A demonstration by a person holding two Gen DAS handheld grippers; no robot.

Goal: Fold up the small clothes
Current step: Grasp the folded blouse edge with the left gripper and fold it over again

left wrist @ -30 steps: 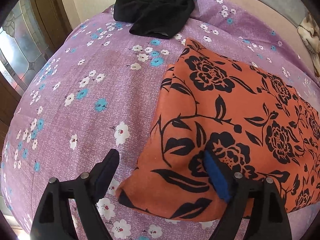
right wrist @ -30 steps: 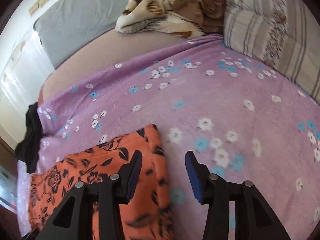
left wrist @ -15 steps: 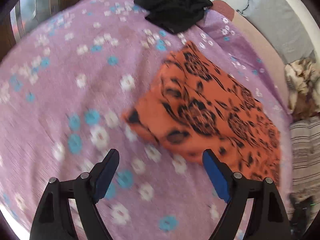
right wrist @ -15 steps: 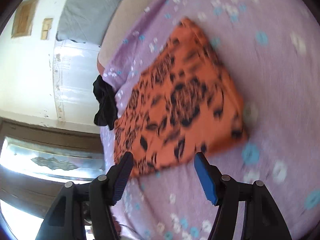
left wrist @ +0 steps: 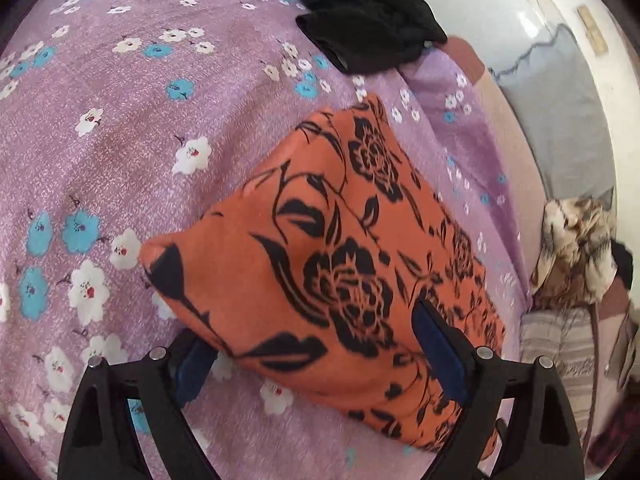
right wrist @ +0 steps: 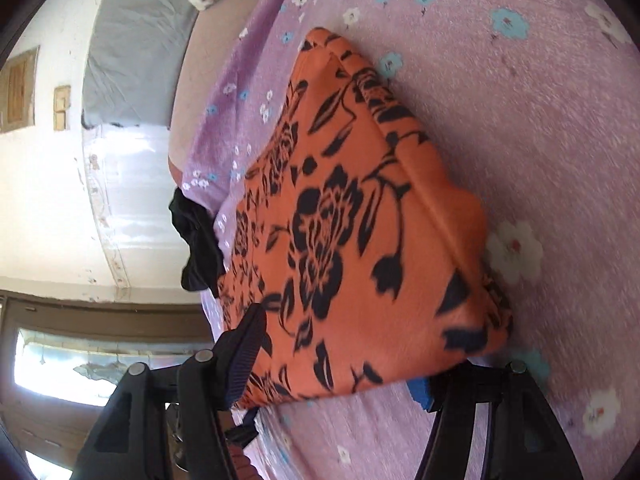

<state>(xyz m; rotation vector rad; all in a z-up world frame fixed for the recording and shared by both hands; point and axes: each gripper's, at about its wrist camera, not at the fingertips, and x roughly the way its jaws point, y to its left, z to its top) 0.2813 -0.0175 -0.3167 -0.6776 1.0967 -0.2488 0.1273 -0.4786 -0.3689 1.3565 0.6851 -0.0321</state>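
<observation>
While folded flat | orange black-floral cloth | on purple bedspread

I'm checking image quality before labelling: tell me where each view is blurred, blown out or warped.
Left wrist: mostly sharp, orange floral cloth crisp, strong fisheye bending at the bedspread edges, wall at upper right washed out. Right wrist: motion blur smears the cloth print and bedspread flowers; the window at lower left is overexposed.
</observation>
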